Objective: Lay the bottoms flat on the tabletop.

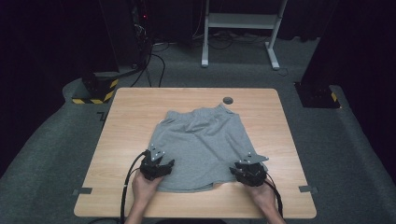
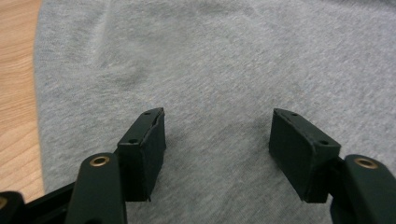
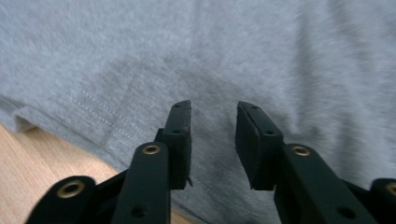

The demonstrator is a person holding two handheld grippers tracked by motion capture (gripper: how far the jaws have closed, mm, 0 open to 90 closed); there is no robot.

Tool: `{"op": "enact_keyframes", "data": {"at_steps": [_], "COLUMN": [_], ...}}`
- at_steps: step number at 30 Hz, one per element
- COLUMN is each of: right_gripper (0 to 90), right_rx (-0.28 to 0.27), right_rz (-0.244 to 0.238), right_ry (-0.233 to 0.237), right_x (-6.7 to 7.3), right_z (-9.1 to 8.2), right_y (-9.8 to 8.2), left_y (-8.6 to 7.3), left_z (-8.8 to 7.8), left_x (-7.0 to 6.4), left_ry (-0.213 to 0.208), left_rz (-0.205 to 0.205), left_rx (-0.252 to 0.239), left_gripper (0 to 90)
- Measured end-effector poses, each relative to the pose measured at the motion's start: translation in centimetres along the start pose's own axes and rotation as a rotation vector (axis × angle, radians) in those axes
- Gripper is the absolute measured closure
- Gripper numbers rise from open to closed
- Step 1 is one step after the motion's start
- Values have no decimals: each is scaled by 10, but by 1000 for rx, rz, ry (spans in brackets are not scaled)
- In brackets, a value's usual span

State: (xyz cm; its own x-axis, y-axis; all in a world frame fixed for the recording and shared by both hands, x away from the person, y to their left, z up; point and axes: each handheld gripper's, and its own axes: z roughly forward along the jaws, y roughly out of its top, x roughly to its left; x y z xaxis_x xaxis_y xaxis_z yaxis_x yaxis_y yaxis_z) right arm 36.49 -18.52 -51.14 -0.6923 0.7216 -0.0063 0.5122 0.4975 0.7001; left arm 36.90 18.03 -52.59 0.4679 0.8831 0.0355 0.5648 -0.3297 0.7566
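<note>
Shorts flat mid-surface, waistband far, hem near; left tongs and right tongs parted, empty, over opposite hem corners, equally close.

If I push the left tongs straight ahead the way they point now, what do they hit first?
Most likely the grey shorts: the left tongs stand open, angled down over the cloth, with nothing between them. How close they already are is unclear.
</note>
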Motion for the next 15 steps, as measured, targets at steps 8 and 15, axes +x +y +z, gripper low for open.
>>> {"op": "enact_keyframes", "data": {"at_steps": [8, 15], "right_gripper": [885, 884], "right_rx": [35, 0], "right_rz": [-68, -72], "right_ry": [-23, -16], "right_x": [5, 8], "right_z": [2, -15], "right_y": [-1, -2], "left_y": [0, 0], "left_z": [0, 0], "left_x": [0, 0], "left_ry": [1, 1], "left_rz": [-3, -1], "left_rx": [0, -1], "left_gripper": [365, 364]}}
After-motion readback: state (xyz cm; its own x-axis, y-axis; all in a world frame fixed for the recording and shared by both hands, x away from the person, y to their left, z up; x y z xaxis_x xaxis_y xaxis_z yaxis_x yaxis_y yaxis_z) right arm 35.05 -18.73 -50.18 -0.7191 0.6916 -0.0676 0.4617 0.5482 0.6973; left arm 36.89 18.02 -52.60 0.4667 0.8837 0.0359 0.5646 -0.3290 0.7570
